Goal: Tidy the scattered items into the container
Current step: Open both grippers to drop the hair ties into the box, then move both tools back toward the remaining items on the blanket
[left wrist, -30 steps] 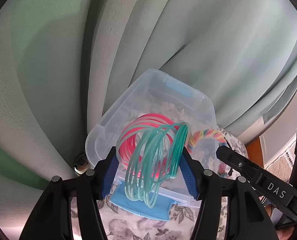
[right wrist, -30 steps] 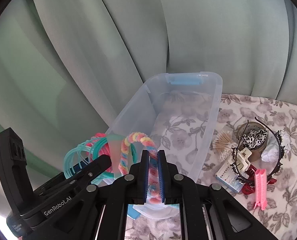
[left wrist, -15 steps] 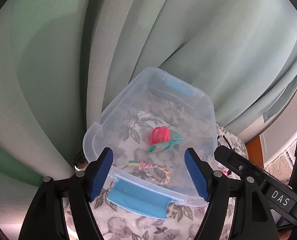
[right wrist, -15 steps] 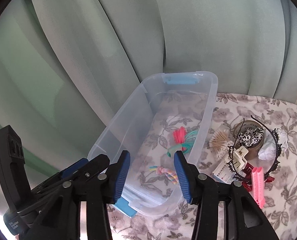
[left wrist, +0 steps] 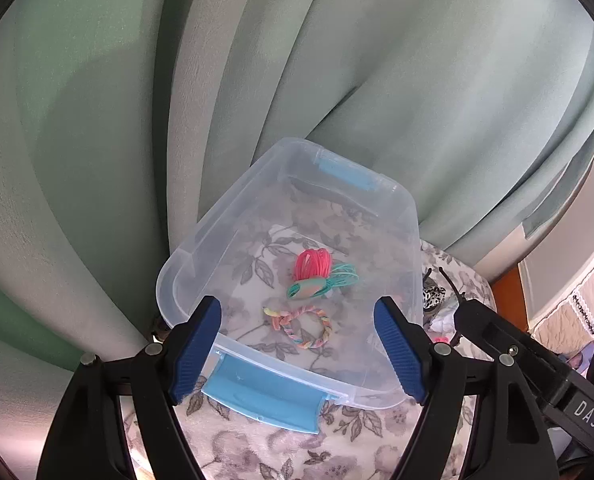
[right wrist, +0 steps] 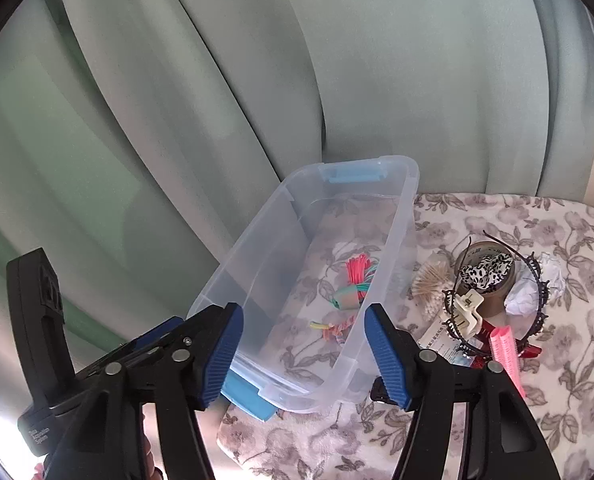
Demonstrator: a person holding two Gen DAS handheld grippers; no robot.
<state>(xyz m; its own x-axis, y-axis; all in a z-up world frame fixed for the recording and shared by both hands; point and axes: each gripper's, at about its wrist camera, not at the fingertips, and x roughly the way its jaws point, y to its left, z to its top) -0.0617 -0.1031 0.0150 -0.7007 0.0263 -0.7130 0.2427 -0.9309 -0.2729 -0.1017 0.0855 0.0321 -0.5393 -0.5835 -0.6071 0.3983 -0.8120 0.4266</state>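
The left gripper (left wrist: 297, 354) hangs with jaws wide apart over the near end of the clear container (left wrist: 201, 240); inside lie a pink-and-teal coil bundle (left wrist: 317, 274) and, nearer, a pastel braided loop (left wrist: 305, 326). Green curtain (left wrist: 337, 80) fills the far side; the right gripper (left wrist: 537, 364) shows at the right edge.

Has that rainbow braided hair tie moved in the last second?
Yes. The braided hair tie left the right tool and now lies on the clear container floor, near its blue handle.

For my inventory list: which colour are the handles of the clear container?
Light blue handles; the left wrist view shows them best.
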